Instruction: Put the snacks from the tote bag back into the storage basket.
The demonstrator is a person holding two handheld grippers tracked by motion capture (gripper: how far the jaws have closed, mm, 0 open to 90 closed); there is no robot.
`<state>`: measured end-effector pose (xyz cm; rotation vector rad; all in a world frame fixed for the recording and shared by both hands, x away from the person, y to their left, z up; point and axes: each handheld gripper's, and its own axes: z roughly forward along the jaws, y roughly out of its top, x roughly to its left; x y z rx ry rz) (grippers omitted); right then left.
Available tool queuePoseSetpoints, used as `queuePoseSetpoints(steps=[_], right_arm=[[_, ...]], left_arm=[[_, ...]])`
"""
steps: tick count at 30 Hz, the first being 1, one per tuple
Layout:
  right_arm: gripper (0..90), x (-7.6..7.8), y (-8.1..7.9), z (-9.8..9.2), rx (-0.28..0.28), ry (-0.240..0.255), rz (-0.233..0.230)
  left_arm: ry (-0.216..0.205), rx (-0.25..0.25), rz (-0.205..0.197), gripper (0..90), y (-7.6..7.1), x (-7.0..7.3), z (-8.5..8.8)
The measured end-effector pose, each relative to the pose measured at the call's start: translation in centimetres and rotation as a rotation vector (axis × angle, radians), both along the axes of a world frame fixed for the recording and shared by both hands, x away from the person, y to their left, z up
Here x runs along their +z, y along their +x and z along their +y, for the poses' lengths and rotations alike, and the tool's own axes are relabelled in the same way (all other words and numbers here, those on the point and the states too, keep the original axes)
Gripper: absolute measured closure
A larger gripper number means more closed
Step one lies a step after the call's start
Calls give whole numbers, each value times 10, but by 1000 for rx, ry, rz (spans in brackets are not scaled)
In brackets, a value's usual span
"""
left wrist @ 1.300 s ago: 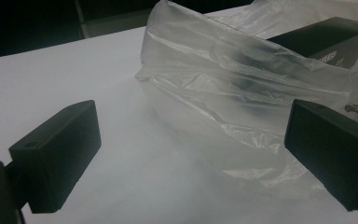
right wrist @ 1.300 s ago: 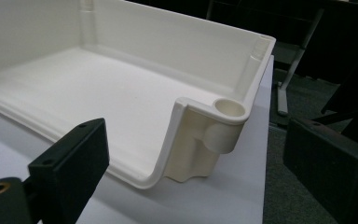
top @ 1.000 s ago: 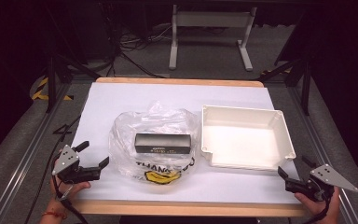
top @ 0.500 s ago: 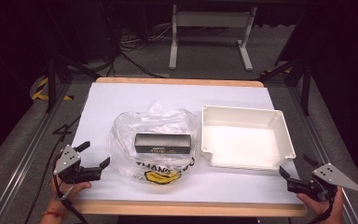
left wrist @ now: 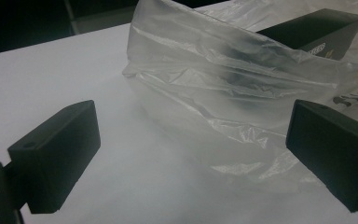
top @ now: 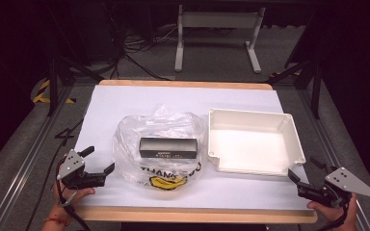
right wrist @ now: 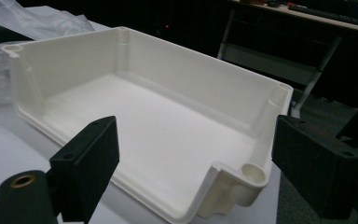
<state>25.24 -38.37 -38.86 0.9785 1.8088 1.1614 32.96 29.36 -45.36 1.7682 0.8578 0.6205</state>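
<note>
Dark floor, black stands and trailing cables surround your white-topped table (top: 125, 103) with its light wooden edge. Near the middle of it lies a crumpled clear plastic bag (top: 161, 144) printed with black lettering and a yellow mark on its near side, and a long black rectangular box (top: 168, 147) lies flat inside it, its length running across the table. Just to the right of the bag, close by it, sits a shallow off-white plastic tray (top: 296, 139) with raised walls and a low front lip.

Your left gripper (top: 99, 163) rests at the near left of the table, just beside the bag's left edge and pointing toward it. In the left gripper view its black fingers (left wrist: 56, 156) are spread wide with nothing between them; the bag's folds (left wrist: 223, 84) lie just ahead, and a corner of the box (left wrist: 317, 30) shows through the plastic.

Your right gripper (top: 302, 172) hangs at the near right corner, just off the tray's front right corner and aimed at it. Its fingers (right wrist: 91, 161) have just been closing but are parted with a clear gap; in the right gripper view the tray's front corner post (right wrist: 254, 175) sits ahead between them, and the pads press on nothing.
</note>
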Motion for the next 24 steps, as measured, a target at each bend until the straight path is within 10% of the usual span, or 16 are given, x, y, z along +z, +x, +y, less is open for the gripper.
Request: queuePoseSetpoints(steps=[24], right_arm=[[248, 31, 19, 56, 193, -102, 20]], left_arm=[[8, 1, 11, 38, 1, -1, -2]])
